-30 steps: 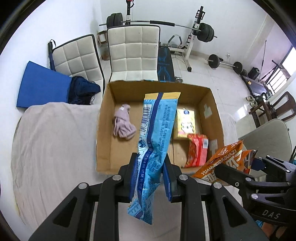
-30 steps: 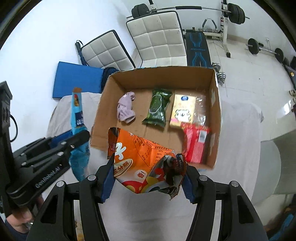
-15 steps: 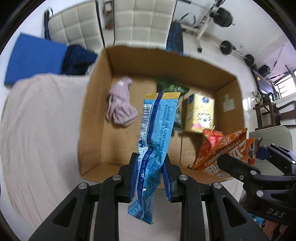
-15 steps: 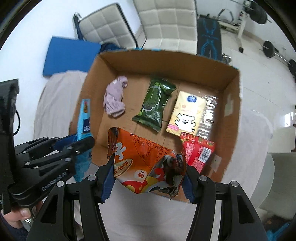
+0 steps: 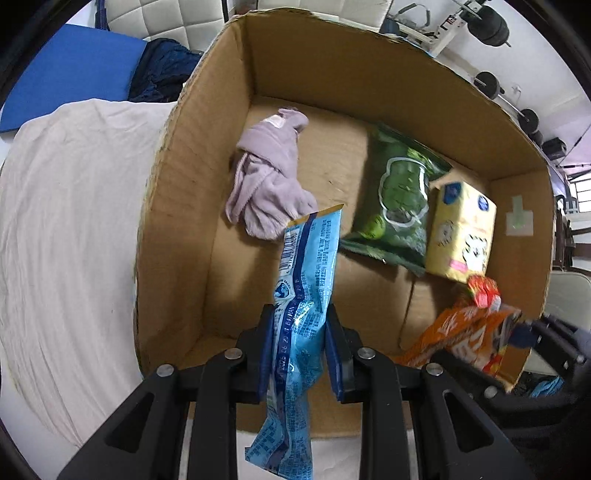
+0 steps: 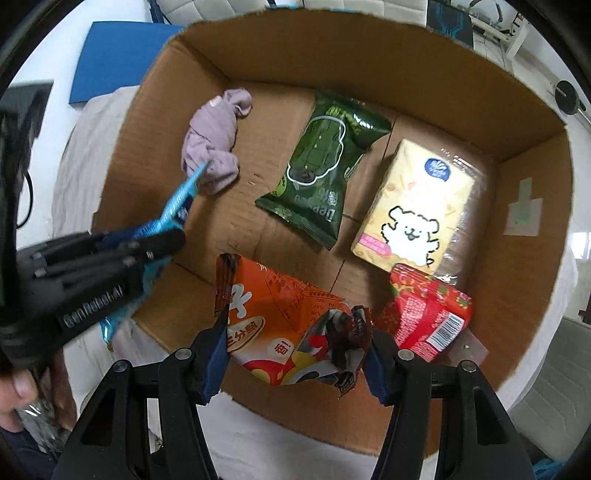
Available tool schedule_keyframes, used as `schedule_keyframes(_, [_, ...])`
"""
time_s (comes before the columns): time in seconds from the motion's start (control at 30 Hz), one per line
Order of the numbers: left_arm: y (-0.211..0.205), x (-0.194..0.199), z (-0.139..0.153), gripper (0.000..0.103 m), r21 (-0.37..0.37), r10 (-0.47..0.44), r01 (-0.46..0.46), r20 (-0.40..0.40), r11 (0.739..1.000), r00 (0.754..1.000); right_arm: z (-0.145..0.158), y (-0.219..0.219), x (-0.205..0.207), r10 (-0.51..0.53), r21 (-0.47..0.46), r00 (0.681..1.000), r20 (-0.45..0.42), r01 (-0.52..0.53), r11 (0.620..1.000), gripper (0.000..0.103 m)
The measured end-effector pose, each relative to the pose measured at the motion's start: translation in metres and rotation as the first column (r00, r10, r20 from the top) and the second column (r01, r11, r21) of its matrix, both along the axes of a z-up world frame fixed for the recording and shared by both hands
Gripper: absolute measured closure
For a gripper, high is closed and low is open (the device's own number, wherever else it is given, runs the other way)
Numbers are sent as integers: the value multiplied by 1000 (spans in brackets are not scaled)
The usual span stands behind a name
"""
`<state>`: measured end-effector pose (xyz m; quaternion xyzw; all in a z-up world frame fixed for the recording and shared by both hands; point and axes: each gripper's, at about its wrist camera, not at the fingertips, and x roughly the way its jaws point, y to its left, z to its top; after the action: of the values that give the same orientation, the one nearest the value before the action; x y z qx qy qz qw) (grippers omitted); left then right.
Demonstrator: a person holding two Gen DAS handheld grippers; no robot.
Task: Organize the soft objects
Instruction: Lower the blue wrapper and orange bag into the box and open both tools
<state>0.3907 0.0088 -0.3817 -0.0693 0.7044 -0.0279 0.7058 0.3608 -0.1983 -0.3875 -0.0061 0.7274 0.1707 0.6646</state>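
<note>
My left gripper (image 5: pixel 298 347) is shut on a long blue snack packet (image 5: pixel 304 291) and holds it over the near left of the open cardboard box (image 5: pixel 177 155). My right gripper (image 6: pixel 295 350) is shut on an orange snack bag (image 6: pixel 280 314) over the box's near edge. The left gripper with the blue packet also shows in the right wrist view (image 6: pixel 110 251). Inside the box lie a lilac cloth bundle (image 6: pixel 214 140), a green packet (image 6: pixel 321 170), a yellow tissue pack (image 6: pixel 413 206) and a red packet (image 6: pixel 428 317).
The box (image 6: pixel 535 280) stands on a table covered with a pale cloth (image 5: pixel 66 221). A blue mat (image 5: pixel 70 70) and dark clothing (image 5: pixel 162 70) lie behind it on the left. White padded chairs and gym weights (image 5: pixel 487 22) stand farther back.
Both grippers have moved forward and down over the box with their packets. The box now fills both views. Both grips are unchanged.
</note>
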Motion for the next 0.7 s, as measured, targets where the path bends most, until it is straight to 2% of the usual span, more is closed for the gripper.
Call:
schedule_keyframes(0.1, [7,8,-3,81,0,36,-36,-16,999,999,-7,0,1,-21,-5,1000,-5,21,1000,39])
schedule_keyframes(0.2, [15,9,-9,81,-44,116,-119,-55,992,992,-12,-2,1,-53,-4,998,-18,53,999,39])
schedule_keyframes(0.33, [24,4,-16,81,-135,228,-244,-121,960,966,-16,-2,0,-57,-12,998,-34,56,998,39])
schedule_keyframes(0.37, [25,3,-17,81,-137,245,-261,-125,956,961,-16,-1,0,-52,-18,998,-32,51,999,39])
schedule_keyframes(0.5, [29,4,-18,81,-136,272,-288,-125,948,954,-20,1,0,-41,-38,999,-31,40,999,39])
schedule_keyframes(0.7, [23,18,-26,81,-106,247,-257,-100,961,964,-32,6,1,-45,-53,998,-37,43,998,39])
